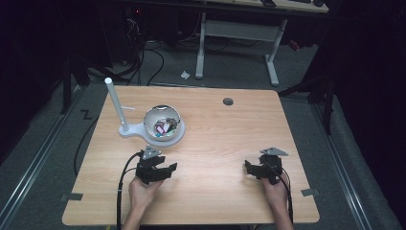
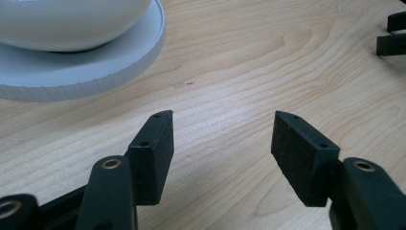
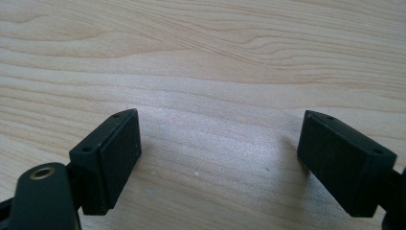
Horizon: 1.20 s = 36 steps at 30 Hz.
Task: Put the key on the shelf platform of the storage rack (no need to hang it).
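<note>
Black jaws of the left gripper [image 2: 222, 132] stand well apart in the left gripper view, with bare wood of the table [image 2: 268, 62] between the pads and nothing held. Seen from the high view, this gripper [image 1: 165, 168] sits low over the near-left part of the tabletop, just in front of the white bowl [image 1: 163, 123].

Bowl rests on a round white base [image 2: 95, 72] with a ribbed edge; a white post [image 1: 116, 103] rises from the base's left end. Small mixed-colour items [image 1: 164, 127] lie inside the bowl; too small to identify.

Right gripper [image 3: 218, 139]: jaws wide apart, only wood grain between the pads, gripping nothing. In the high view it [image 1: 251, 167] is at the near-right of the table, well apart from the bowl. Whether either gripper's jaw tips rest on the wood is not clear.
</note>
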Each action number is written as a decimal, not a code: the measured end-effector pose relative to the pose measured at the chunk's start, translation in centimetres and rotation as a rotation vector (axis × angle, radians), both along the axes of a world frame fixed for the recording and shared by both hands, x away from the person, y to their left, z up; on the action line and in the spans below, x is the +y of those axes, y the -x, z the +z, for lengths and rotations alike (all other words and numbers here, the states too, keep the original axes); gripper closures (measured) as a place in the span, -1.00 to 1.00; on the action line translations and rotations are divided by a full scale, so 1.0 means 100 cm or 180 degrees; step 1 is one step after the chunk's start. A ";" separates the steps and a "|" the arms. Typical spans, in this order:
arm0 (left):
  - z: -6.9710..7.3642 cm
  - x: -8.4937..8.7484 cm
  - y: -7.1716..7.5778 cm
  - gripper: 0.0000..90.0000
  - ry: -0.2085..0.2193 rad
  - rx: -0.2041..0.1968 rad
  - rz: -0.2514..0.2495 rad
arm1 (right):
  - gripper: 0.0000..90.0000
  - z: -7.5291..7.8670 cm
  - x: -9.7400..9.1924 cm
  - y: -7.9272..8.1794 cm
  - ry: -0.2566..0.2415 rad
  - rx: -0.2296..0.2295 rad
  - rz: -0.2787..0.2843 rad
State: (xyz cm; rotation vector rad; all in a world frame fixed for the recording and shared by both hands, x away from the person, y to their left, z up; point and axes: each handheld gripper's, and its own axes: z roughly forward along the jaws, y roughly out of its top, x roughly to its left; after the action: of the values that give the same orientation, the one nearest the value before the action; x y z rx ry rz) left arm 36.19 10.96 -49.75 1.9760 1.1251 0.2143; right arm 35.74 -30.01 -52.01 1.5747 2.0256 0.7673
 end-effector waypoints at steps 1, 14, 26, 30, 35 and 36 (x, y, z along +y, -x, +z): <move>-0.001 -0.001 0.000 -0.09 -0.0004 0.0004 -0.0001 | -0.66 0.000 0.000 0.000 0.0001 0.0000 0.0001; -0.011 -0.012 0.000 -0.10 -0.0161 0.0016 -0.0052 | -0.66 0.000 0.000 0.000 -0.0005 0.0004 -0.0008; -0.021 -0.018 0.000 -0.10 -0.0309 -0.0030 -0.0037 | -0.66 0.000 0.000 0.000 0.0002 0.0000 0.0002; -0.024 -0.019 0.000 -0.10 -0.0373 -0.0071 -0.0020 | -0.66 0.000 0.000 0.000 0.0001 0.0000 0.0000; -0.026 -0.020 0.001 -0.11 -0.0387 -0.0142 0.0028 | -0.66 0.000 0.000 0.000 0.0000 0.0001 -0.0001; -0.026 -0.021 0.001 -0.11 -0.0413 -0.0178 0.0028 | -0.66 0.000 0.000 0.000 -0.0005 0.0005 -0.0009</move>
State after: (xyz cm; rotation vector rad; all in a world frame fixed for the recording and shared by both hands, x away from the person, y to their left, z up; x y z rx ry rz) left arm 36.04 8.89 -52.37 2.0658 1.1084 0.3528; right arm 35.72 -29.99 -52.00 1.5792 2.0238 0.7671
